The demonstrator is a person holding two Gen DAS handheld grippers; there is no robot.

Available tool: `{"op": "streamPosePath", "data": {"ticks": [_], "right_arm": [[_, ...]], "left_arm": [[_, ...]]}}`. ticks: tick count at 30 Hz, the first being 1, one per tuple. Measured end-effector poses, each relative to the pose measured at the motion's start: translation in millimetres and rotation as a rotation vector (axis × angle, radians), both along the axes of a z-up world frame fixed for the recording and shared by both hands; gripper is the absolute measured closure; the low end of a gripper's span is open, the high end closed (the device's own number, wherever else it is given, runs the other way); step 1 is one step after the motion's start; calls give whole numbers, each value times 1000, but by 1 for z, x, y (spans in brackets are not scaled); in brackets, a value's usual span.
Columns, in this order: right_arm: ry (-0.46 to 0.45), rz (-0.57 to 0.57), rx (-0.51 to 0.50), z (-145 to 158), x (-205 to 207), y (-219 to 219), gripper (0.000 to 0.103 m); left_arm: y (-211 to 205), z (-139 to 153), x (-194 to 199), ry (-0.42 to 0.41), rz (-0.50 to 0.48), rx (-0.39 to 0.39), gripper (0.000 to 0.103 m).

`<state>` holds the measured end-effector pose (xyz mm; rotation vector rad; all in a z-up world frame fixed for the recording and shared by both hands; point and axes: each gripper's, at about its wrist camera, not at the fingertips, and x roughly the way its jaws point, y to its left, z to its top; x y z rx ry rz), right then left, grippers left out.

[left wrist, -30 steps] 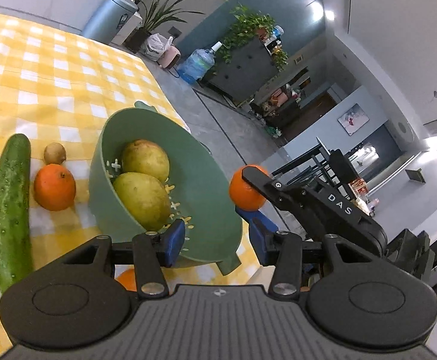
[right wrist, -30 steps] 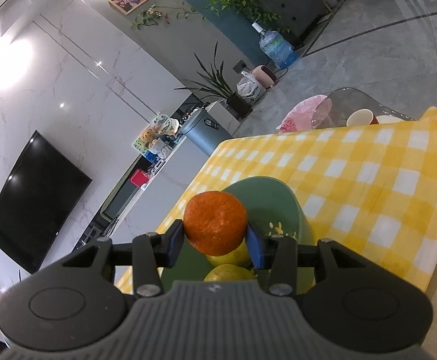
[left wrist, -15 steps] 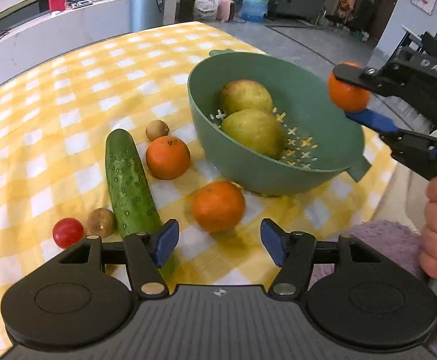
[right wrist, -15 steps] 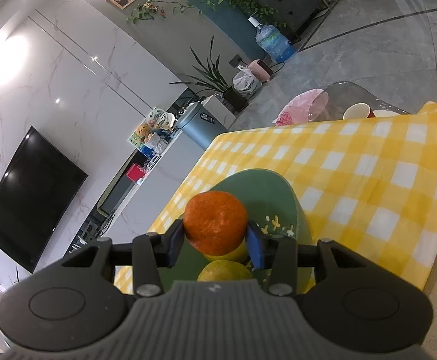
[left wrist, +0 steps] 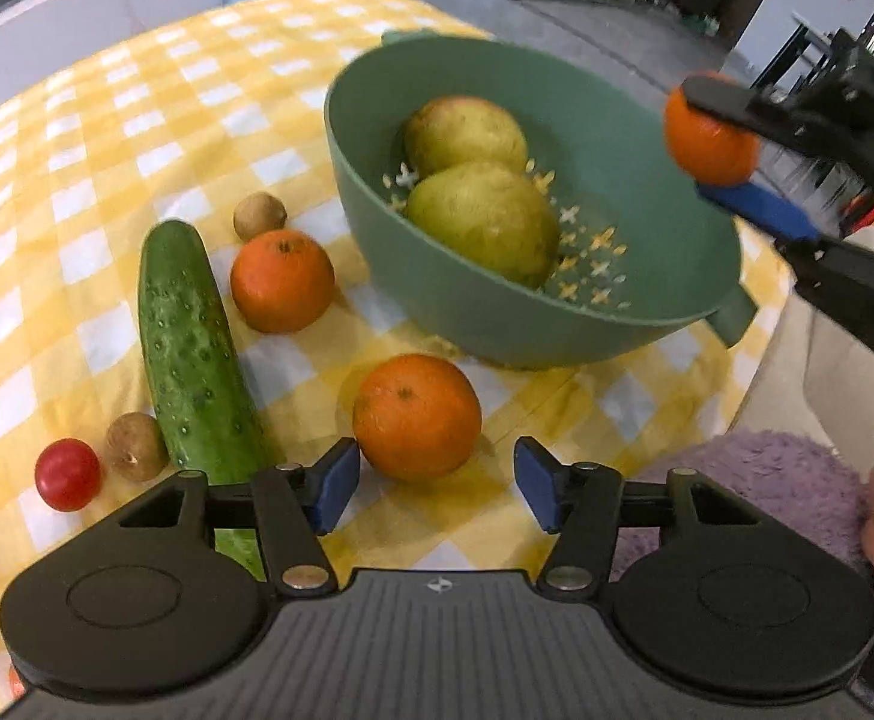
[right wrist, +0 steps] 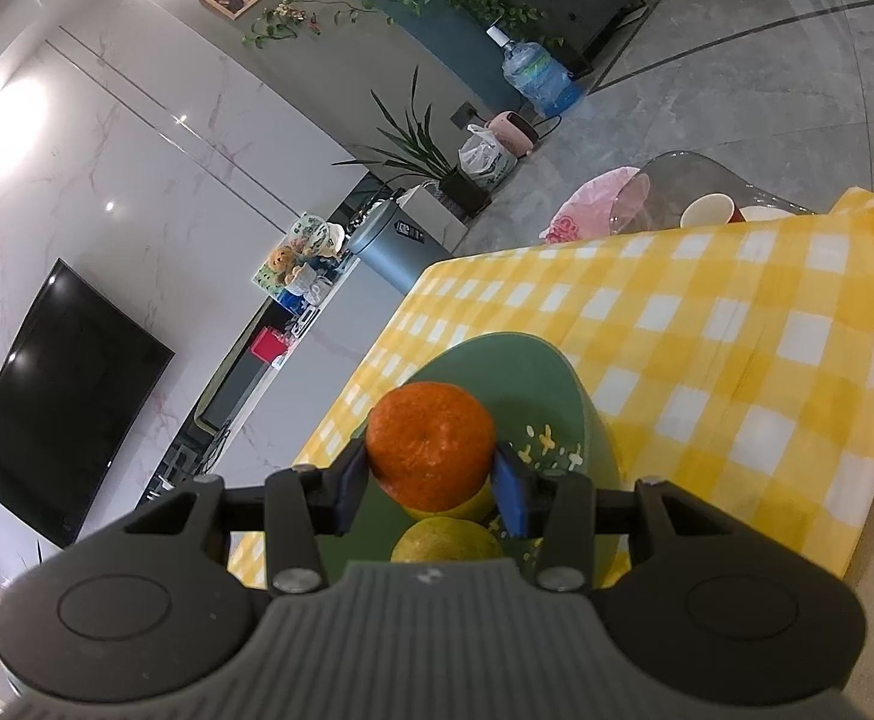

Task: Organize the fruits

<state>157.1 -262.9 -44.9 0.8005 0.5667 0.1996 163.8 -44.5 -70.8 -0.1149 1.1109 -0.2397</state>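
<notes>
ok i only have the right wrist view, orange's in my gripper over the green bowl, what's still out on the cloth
Observer: Two more oranges; the nearer round orange lies on the yellow checked cloth before the left gripper.
Operator: left got it yet
Observer: No, its jaws are closing but the blue pads stand clear of it.
Operator: anything non-fruit
Observer: A long green cucumber lies left of the green plastic colander bowl, with a small red tomato beside it.
</notes>
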Motion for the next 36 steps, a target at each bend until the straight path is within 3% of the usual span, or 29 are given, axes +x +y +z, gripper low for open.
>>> {"op": "streamPosePath", "data": {"ticks": [2, 11, 16, 18, 21, 24, 27, 33, 36], "right_arm": [[2, 2, 1, 0, 0, 0, 61], [8, 2, 12, -2, 0, -5, 61], [12, 4, 13, -1, 0, -5, 61], [14, 5, 14, -2, 0, -4, 61], [15, 5, 14, -2, 1, -4, 61], [20, 6, 17, -3, 1, -4, 61], [24, 5, 18, -3, 1, -4, 61], [33, 5, 20, -4, 2, -4, 61], [40, 2, 21, -5, 3, -5, 61]], "left_arm": [[-2, -1, 1, -10, 0, 21, 54], [7, -1, -4, -40, 48, -16, 55], [21, 12, -21, -155, 35, -127, 62], [21, 12, -21, -157, 19, -137, 65], [16, 14, -23, -172, -6, -108, 64], [9, 14, -22, -164, -40, -68, 42], [-1, 7, -13, -106, -46, 2, 37], [-10, -4, -3, -52, -38, 58, 37], [-10, -4, -3, -51, -23, 62, 44]]}}
